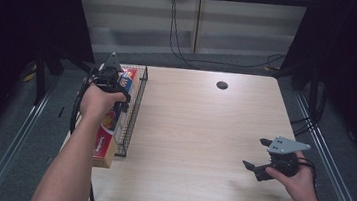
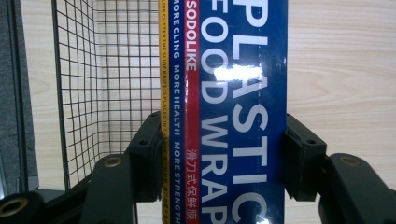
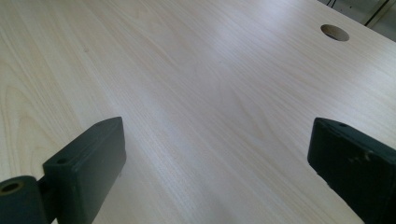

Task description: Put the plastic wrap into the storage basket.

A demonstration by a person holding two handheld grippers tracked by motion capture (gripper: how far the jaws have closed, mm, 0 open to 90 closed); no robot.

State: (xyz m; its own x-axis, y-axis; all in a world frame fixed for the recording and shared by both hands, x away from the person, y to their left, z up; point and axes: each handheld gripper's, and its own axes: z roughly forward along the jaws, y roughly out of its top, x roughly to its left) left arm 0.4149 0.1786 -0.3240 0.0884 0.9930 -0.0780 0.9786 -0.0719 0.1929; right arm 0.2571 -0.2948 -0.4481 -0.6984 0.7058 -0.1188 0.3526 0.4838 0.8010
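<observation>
**Left gripper clamps the wrap box at the table's left edge**

Forearms come in from the bottom of the high view, one on each side of the table.

At the left edge, the left gripper is closed on a long plastic wrap box. In the left gripper view its two jaws press against the box from both long sides, with the blue face reading "PLASTIC FOOD WRAP" turned toward the camera and a red and yellow strip running along one edge. The box lies lengthwise along the left edge, its near end sticking out past the near end of a wire basket. Whether the box rests inside the basket or is held just above it cannot be told. The basket's mesh wall stands just beside the box in the left gripper view.

Near the far edge, toward the middle, sits a round cable hole.

Near the right front corner, the right gripper is held low over the bare wood, jaws spread wide and holding nothing. Its own view looks across the tabletop toward the hole.
</observation>
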